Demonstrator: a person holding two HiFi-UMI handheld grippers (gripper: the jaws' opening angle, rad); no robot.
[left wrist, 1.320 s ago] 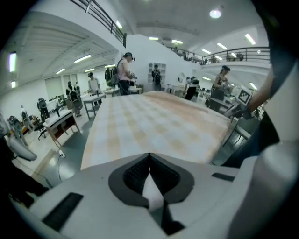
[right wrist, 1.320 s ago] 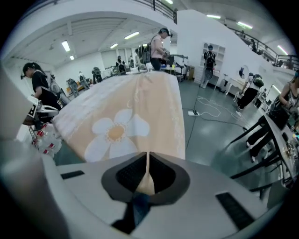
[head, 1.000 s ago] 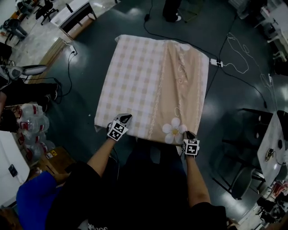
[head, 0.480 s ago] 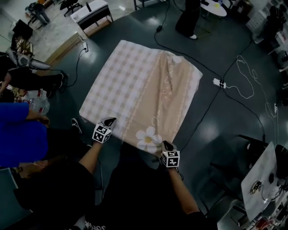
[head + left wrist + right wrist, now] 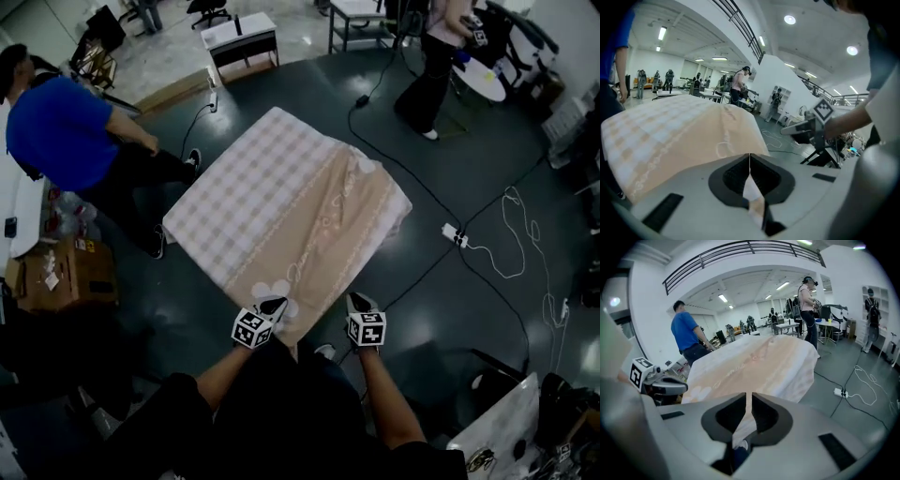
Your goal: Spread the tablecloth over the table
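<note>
The tablecloth (image 5: 281, 206), half pale check and half beige, covers the square table. A white flower (image 5: 274, 289) marks its near corner. My left gripper (image 5: 273, 306) is shut, tips at the cloth's edge beside the flower; the left gripper view (image 5: 749, 161) shows beige fabric (image 5: 684, 136) running up to the closed jaws, and no pinch shows. My right gripper (image 5: 357, 302) is just past that corner on the right side. Its jaws (image 5: 749, 399) have just been closing to a thin slit with cloth (image 5: 759, 362) in it.
A person in blue (image 5: 66, 131) bends by the table's left corner. Another person (image 5: 436, 66) stands at the back right. A power strip and cables (image 5: 454, 235) lie on the dark floor to the right. A cardboard box (image 5: 61, 272) sits at the left.
Both grippers have moved right along the near edge, the left one from the checked part to the flower. The view has swung round the corner. The person in blue now stands beside the table.
</note>
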